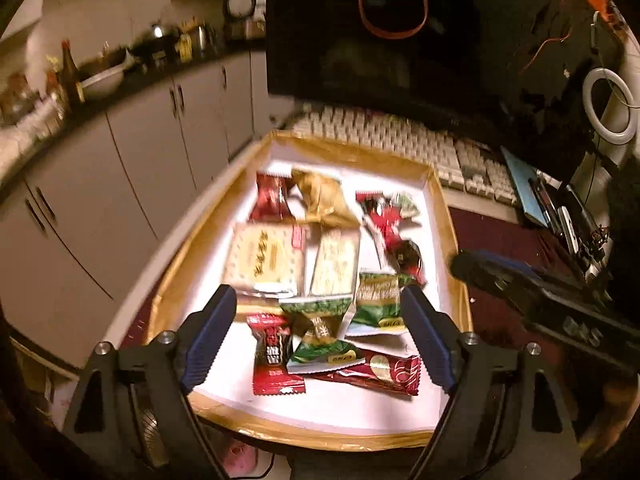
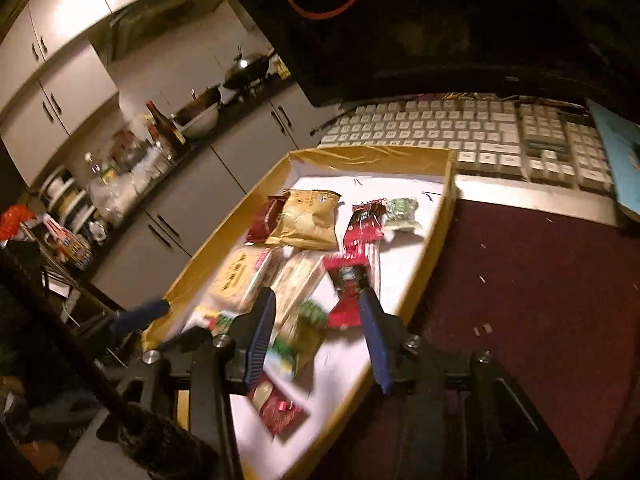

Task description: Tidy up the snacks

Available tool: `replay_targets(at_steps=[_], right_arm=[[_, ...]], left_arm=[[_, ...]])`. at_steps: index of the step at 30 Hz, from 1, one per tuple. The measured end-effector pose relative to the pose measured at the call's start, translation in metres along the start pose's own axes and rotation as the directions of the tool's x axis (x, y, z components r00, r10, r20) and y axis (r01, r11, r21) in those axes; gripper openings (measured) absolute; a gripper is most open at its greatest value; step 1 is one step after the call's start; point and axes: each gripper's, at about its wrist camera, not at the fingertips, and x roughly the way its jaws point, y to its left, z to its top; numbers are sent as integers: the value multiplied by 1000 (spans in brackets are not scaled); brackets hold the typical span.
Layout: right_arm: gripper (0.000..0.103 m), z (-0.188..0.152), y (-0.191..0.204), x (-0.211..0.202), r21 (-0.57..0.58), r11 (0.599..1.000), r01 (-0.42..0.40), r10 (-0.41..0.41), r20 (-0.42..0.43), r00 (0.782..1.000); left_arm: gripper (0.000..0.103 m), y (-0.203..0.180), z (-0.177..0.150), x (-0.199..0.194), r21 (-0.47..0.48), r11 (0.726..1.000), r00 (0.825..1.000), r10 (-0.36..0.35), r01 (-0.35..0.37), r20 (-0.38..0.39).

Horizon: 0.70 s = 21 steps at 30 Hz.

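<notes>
Two claws hover empty over the gold-rimmed tray [image 1: 448, 216] on the surface, with snacks scattered inside. My left claw [image 1: 316, 340] gapes wide above the near green packet [image 1: 320, 332]; my right claw [image 2: 320, 340] opens narrower. I'd descend squarely, pinching one wrapper only.

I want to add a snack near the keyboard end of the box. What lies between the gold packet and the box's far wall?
Only bare white box floor: in the right wrist view, nothing sits between the gold packet and the far wall.
</notes>
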Motion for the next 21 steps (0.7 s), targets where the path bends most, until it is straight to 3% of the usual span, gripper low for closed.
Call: replay_targets(at_steps=[3,8,11,16,21], right_arm=[[53,-10,1,-20,21,1000,-11,11,20,1000],[57,-18,5,-27,-3,1000,9,-9,30,999],[59,-21,4,-28,15,1000,6,-6,21,1000],[69,-26,17,-36,-17,999,43,-42,32,999],[69,-30,27,-38,-28,997,74,-73,32,997]], left_arm=[[86,-5,-1,-9,-9,999,999,47,-47,19],[87,-18,-7,-34,14,989,983,145,-147,109],[87,-19,-9,-40,19,990,987,137,-139,86],[87,-15,-15,-42,10,982,980,188,-189,57],[87,-9,-20,-47,1,979,978,204,-204,50]])
